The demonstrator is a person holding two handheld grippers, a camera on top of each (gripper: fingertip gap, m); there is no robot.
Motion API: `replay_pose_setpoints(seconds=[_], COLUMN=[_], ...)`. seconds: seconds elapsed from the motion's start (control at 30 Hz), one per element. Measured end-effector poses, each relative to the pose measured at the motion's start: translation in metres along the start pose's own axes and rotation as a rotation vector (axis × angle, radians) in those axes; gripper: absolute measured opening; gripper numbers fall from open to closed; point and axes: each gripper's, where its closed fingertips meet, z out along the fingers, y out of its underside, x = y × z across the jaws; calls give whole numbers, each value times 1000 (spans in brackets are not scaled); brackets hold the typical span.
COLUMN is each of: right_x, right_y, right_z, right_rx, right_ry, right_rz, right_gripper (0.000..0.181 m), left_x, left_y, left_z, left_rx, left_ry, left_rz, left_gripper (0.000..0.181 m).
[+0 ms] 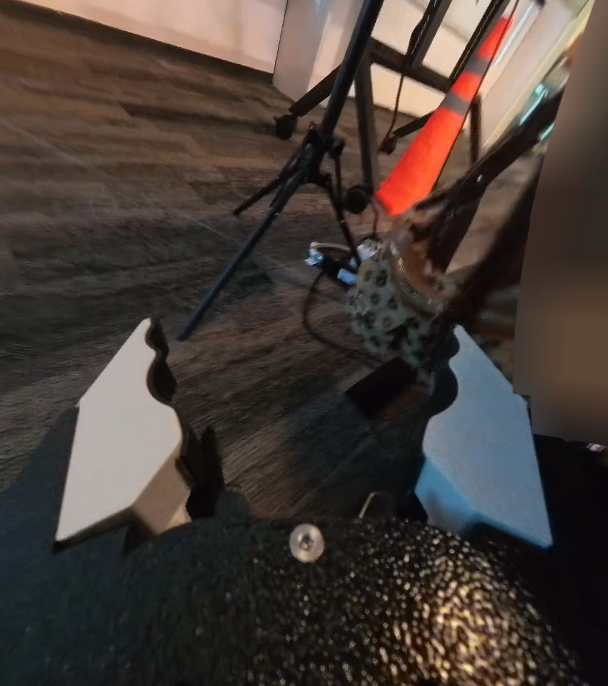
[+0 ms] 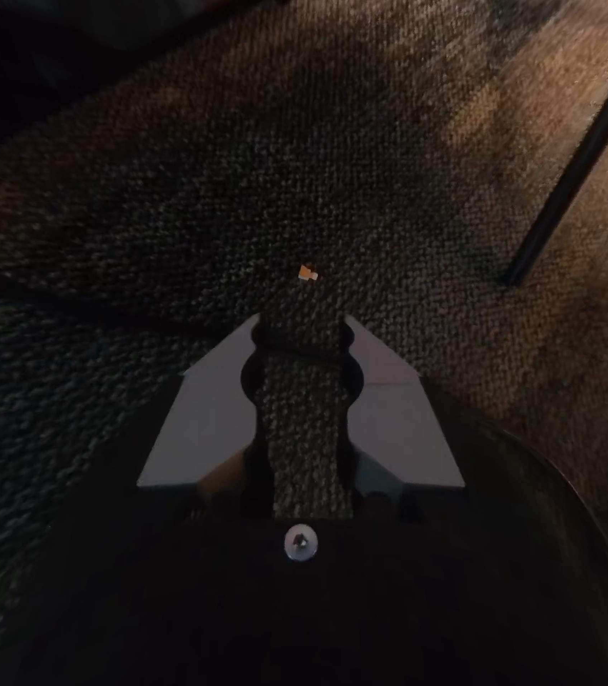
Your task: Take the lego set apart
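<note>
Oddly, no lego set shows in either view, so where it sits cannot be told. Left gripper [image 1: 304, 334] has its jaws spread wide with nothing between them, pointed out over brown carpet [image 1: 90, 185] toward a black tripod [image 1: 317, 156], an orange traffic cone [image 1: 439, 126] and a spotted fabric thing [image 1: 380, 300] on a dark leg, kind unclear. Right gripper [image 2: 302, 319] faces straight down at dark woven carpet [image 2: 220, 167]; jaws stand part open, empty, a clear gap of carpet between them. Just ahead of the tips lies a tiny orange-and-white speck [image 2: 308, 273], too small to say whether it is a lego bit. A black bar [image 2: 573, 167] crosses top right, likely a stand leg. Handling guess: lego should be light, rigid, smooth plastic, slippery under hard pads, with studs gripping tight. Best hold looks like flat side walls of one brick, the other gripper bracing the base, then peel rather than pull straight. Small pieces may pop off and get lost in carpet.
</note>
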Motion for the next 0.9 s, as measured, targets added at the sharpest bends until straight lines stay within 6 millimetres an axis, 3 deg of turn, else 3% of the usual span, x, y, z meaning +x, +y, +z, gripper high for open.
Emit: replay_pose_setpoints(seconds=[0.17,0.33,0.43,0.63,0.73,0.9], right_x=[-8,-11,-18,-8,-7,-2], right_y=[5,2,-1,-3,7,5], right_z=[4,15,25,49,61,65], right_rx=[34,76,120,141,81,106], right_ry=[-17,-38,-64,-55,-61,-42], right_rz=[-21,-6,-131,64,54,79], right_gripper=[52,47,37,38,38,31], left_x=[17,37,53,69,76,79], left_y=[-42,-69,-72,-64,-61,-54], left_z=[35,63,73,80,82,84], left_rx=[178,332,375,365,355,330], left_ry=[19,71,124,182,193,184], left_rz=[-69,-11,30,57,99,172], left_gripper=[143,142,142,143,141,141])
